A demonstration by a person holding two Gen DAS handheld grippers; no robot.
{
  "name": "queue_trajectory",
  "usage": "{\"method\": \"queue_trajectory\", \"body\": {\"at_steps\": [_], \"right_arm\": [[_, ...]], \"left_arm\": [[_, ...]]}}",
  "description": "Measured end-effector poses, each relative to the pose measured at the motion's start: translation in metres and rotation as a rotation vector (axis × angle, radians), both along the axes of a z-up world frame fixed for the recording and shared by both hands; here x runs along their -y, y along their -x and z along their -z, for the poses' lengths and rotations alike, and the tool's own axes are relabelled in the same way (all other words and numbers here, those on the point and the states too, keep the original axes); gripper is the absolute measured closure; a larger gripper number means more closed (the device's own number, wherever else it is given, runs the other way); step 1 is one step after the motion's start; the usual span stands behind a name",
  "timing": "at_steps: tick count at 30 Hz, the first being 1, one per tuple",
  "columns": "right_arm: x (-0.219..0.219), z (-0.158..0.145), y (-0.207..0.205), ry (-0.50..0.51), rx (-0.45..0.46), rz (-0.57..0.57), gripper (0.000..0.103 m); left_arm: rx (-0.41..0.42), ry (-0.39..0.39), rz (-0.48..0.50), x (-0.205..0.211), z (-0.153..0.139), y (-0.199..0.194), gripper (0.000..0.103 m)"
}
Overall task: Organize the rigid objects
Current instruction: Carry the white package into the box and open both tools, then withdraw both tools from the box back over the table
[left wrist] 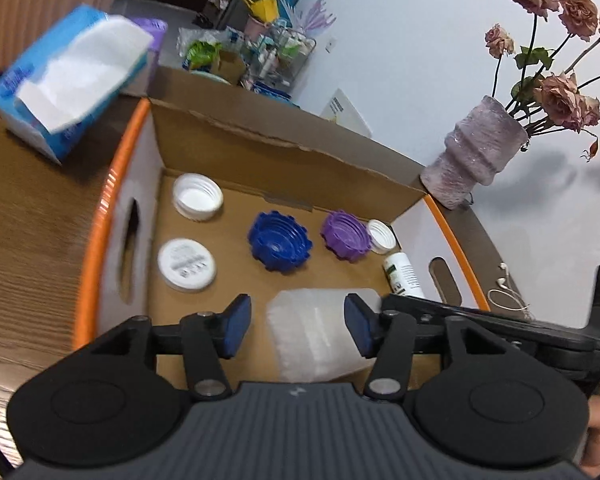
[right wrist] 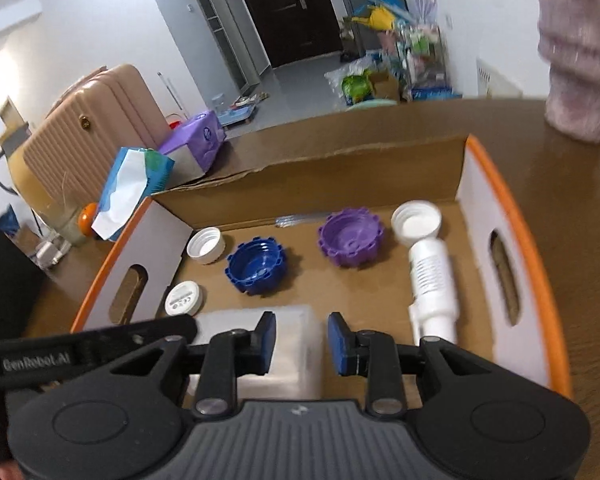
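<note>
A cardboard box [left wrist: 284, 148] [right wrist: 312, 164] holds a blue cap [left wrist: 279, 245] [right wrist: 257, 267], a purple cap [left wrist: 345, 235] [right wrist: 350, 237], white caps [left wrist: 197, 197] [left wrist: 186, 265] [right wrist: 206, 245] [right wrist: 416, 224], a white bottle [left wrist: 404, 276] [right wrist: 433, 276] lying down, and a translucent white container [left wrist: 320, 340] [right wrist: 292, 352]. My left gripper [left wrist: 298, 330] is open and empty above the container. My right gripper [right wrist: 302, 346] is open and empty above the container's right edge. Each gripper shows at the edge of the other's view.
The box sits on a wooden table [left wrist: 32, 216] [right wrist: 572, 184]. A blue tissue pack [left wrist: 68, 80] [right wrist: 132, 192] lies left of the box, a purple pack [right wrist: 196, 140] behind it. A pink vase [left wrist: 476, 152] [right wrist: 576, 68] with roses stands at the right. White earphones [left wrist: 508, 292] lie beside the box.
</note>
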State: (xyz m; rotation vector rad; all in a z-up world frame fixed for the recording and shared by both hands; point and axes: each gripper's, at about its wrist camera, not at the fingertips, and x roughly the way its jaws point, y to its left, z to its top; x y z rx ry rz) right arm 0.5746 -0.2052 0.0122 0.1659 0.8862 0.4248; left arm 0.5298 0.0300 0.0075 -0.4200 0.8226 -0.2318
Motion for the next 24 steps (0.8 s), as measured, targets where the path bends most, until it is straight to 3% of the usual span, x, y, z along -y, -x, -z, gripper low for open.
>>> {"method": "queue_trajectory", "body": {"at_steps": [2,4,12,16,20,24], "right_arm": [[0.002,-0.012,0.008,0.028,0.033,-0.004,0.071],[0.006,-0.023,0.016,0.049,0.061,-0.01,0.061],[0.021,-0.066,0.073,0.116,0.202,-0.014,0.042],[0.023,-0.084,0.112,0.135,0.37,0.01,0.013],[0.026,-0.092,0.145,0.144,0.499,0.047,0.005],[0.027,-0.087,0.168,0.132,0.509,0.064,0.0]], "left_arm": [[0.027,-0.048,-0.011,-0.002,-0.011,0.008,0.04],[0.06,-0.107,-0.025,-0.001,-0.023,0.019,0.036],[0.2,-0.313,-0.048,0.009,-0.067,0.084,0.019],[0.302,-0.367,-0.119,0.011,-0.088,0.122,0.001],[0.402,-0.419,-0.203,0.014,-0.1,0.16,0.0],[0.43,-0.43,-0.246,0.015,-0.1,0.189,0.0]]}}
